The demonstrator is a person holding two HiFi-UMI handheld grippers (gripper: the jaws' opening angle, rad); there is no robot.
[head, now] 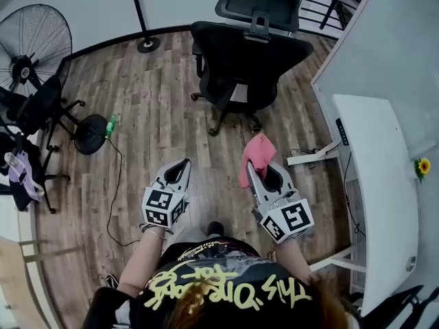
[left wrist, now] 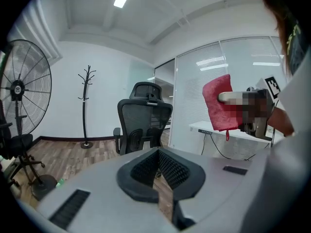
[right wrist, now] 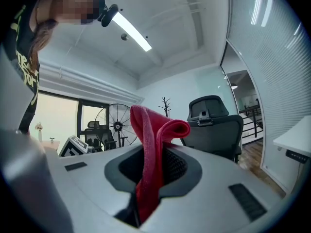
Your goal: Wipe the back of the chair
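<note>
While the chair point(head: 243, 57) stands untouched on the wood floor point(head: 158, 115), the wiping has not begun; this looks like the approach. It is a black office chair with a headrest, mesh back and wheeled base.

Well short of the chair, on the person's side, is a red cloth point(head: 255, 157). It is pinched in the right claw point(head: 264, 173), whose jaws are closed on its middle. One fold stands up above the jaws and the rest hangs below. The cloth touches nothing but the claw.

Level with it, and equally far from the chair, the left claw point(head: 180, 170) points the same way. Its jaws are closed tip to tip with nothing between them.

Further out, a white worktop point(head: 374, 184) runs to the right of the chair. A coat stand point(head: 140, 12) rises behind and left of the chair. A large fan point(head: 31, 36) stands well to the chair's left.

Judging from the gap, the next move is to close the distance to the chair. The right claw would then rise to the height of the back and lay the loose fold flat against the mesh before any stroke. Because the base has wheels, the chair may roll or turn under pressure. The free left claw could steady the frame.
</note>
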